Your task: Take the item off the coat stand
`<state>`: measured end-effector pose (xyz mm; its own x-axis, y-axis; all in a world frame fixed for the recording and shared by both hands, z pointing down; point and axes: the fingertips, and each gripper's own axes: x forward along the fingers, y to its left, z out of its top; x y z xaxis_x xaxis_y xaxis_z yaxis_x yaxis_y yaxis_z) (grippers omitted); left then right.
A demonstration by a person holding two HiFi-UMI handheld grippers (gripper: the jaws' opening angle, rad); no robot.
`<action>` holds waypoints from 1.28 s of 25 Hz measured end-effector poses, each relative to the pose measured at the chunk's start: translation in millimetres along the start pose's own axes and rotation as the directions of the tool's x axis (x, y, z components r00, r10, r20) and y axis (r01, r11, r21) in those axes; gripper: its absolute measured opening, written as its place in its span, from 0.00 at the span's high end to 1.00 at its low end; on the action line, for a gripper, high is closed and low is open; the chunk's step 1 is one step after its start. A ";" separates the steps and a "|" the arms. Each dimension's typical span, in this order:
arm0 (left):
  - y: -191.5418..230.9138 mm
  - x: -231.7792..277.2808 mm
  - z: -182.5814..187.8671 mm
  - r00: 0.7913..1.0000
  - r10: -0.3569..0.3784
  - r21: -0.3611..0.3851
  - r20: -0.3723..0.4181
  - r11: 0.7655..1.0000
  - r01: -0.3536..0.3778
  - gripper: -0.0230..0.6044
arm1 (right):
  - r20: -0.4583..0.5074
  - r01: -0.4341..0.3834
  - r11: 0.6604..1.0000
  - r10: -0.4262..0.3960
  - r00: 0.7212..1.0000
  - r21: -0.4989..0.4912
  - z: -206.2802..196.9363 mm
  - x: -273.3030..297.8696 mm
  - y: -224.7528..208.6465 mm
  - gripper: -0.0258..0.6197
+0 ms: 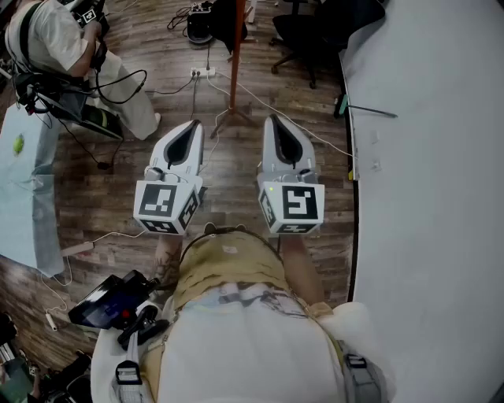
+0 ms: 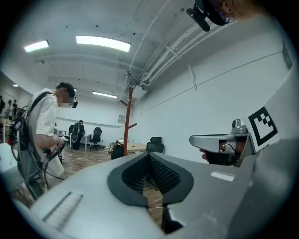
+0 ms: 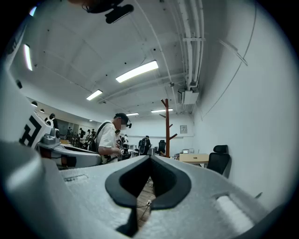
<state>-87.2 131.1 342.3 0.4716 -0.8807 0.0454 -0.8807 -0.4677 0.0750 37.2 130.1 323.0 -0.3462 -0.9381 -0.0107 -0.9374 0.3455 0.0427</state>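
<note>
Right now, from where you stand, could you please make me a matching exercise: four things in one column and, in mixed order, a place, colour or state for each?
Things:
1. left gripper
2. coat stand
3. office chair
4. person in white shirt

Descriptions:
A. red-brown, straight ahead
B. standing, ahead to the left
C. shut, nothing held
D. black, ahead to the right

Pairs: 1-C; 2-A; 3-D; 4-B

Reddish-brown coat stand [image 1: 233, 63] upright on wooden floor; black item [image 1: 224, 20] hanging against its pole.
</note>
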 end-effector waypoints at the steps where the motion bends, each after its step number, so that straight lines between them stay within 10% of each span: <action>1: -1.7 1.6 -0.7 1.000 0.001 -0.001 -0.001 1.000 -0.001 0.97 | -0.001 0.000 1.000 0.000 1.000 -0.003 -0.5 -0.2 -2.0 0.97; 32: -59.3 50.6 -53.4 0.994 -0.013 -0.009 -0.111 1.000 0.012 0.97 | -0.047 -0.074 0.995 0.076 0.996 0.061 -51.3 -15.1 -57.6 0.96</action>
<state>-8.7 118.3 393.3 0.4854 -0.8604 0.1552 -0.8743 -0.4779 0.0848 98.3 123.1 372.0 -0.4148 -0.9091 0.0395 -0.9099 0.4144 -0.0177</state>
